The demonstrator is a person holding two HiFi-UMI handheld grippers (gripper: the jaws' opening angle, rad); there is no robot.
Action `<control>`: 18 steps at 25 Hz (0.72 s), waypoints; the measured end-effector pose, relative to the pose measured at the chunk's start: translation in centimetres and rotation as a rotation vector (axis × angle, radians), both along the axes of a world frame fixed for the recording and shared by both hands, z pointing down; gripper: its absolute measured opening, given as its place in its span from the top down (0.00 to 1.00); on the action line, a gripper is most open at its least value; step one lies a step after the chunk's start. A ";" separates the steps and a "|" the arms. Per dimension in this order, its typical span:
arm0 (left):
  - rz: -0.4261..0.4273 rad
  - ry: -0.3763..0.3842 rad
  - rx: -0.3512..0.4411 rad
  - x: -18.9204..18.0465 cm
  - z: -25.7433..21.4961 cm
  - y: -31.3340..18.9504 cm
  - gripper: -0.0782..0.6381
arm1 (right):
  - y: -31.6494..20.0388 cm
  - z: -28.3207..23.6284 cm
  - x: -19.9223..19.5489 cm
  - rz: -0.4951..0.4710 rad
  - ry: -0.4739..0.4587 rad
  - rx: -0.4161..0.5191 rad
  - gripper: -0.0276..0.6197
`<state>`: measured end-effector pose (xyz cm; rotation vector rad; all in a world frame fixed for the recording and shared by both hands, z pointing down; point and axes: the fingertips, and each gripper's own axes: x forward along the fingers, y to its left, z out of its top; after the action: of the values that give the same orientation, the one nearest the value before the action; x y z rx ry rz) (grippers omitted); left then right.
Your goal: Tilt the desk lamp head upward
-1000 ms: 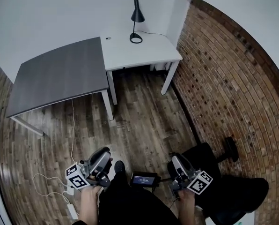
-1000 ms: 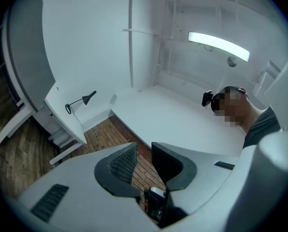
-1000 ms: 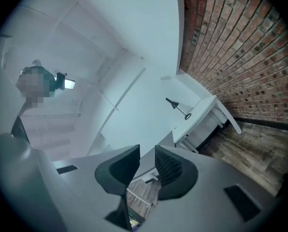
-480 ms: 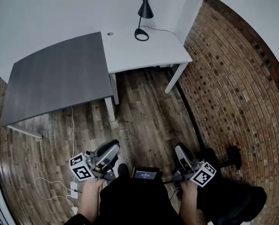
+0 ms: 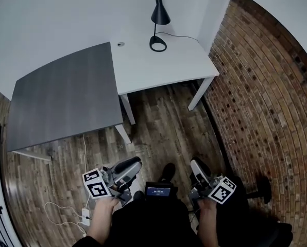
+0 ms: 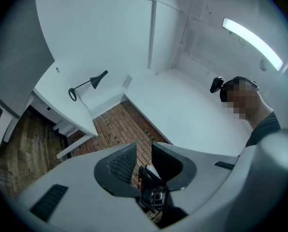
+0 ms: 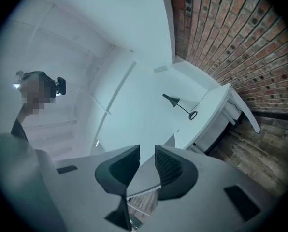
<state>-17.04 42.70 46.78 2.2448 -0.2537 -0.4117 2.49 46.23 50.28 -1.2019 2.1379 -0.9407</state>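
A black desk lamp (image 5: 159, 18) with a cone head pointing down and a ring base stands at the back of the white desk (image 5: 169, 63), far ahead of me. My left gripper (image 5: 135, 164) and right gripper (image 5: 194, 164) are held low over the wooden floor, well short of the desk. In the left gripper view the lamp (image 6: 89, 84) is small and distant, and the left gripper (image 6: 144, 152) has its jaws a little apart with nothing between them. The right gripper (image 7: 147, 154) likewise stands open and empty, with the lamp (image 7: 181, 105) far beyond it.
A dark grey table (image 5: 66, 99) adjoins the white desk on the left. A brick wall (image 5: 269, 102) runs along the right. A black chair base (image 5: 262, 187) sits at the lower right, and white cables (image 5: 66, 210) lie on the floor at the lower left.
Both grippers have travelled forward with the person toward the desks. The lamp and desks sit nearer and larger in the head view, and the black chair has dropped behind at the right.
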 end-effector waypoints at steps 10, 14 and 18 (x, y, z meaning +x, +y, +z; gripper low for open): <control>-0.047 -0.042 0.005 11.4 -2.0 -10.2 0.75 | -12.3 -2.6 7.5 -0.130 -0.048 0.065 0.83; -0.074 -0.097 0.002 14.0 -1.5 -12.7 0.75 | -15.0 -2.3 10.5 -0.130 -0.068 0.063 0.83; -0.087 -0.106 0.006 15.4 -1.5 -15.0 0.74 | -16.7 -1.9 11.9 -0.134 -0.085 0.057 0.83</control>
<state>-1.66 27.69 45.28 2.2699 -0.4068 -0.3398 14.40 29.49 48.35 -0.9842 2.1838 -0.9633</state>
